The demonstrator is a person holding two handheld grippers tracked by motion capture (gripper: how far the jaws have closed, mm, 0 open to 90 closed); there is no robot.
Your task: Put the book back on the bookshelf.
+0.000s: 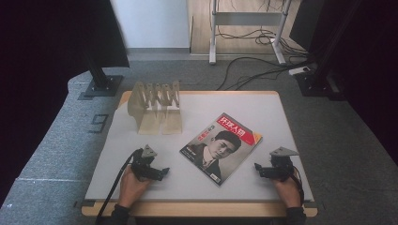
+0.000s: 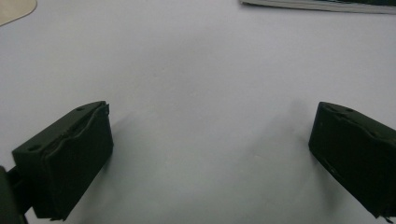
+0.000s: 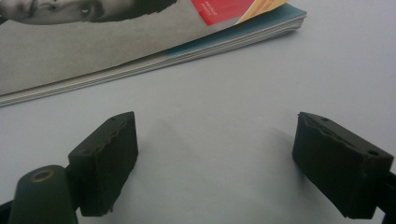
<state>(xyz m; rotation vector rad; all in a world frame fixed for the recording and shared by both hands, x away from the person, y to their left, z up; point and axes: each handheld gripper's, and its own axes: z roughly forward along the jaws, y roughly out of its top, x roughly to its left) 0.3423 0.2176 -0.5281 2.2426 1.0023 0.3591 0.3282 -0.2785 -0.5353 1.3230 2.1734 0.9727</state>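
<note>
**Both grippers low on the mat, magazine lying flat between them**

Here we are above the table (image 1: 117, 101), with its white mat (image 1: 263, 112) on top, and the magazine (image 1: 221, 147) lies flat near the middle of that mat, turned at an angle, cover up, with a red title band at its far corner. On the person's left, the left gripper (image 1: 164, 171) sits low over the mat, jaws pointing toward the magazine's near-left edge but well short of it. Down its own view, the left gripper (image 2: 210, 154) has its jaws spread wide, bare mat between them, nothing held; the magazine's edge (image 2: 317, 4) shows far up top.

Over on the right, the right gripper (image 1: 257, 166) points inward at the magazine's near-right side, close to it but apart. From its own camera, the right gripper (image 3: 215, 158) is released too, jaws standing wide with only mat between, and the magazine (image 3: 93, 51) lies just ahead, its stacked page edges facing the jaws.

At the far left of the mat stands a beige slotted rack (image 1: 156, 107), upright and well apart from both hands.
</note>
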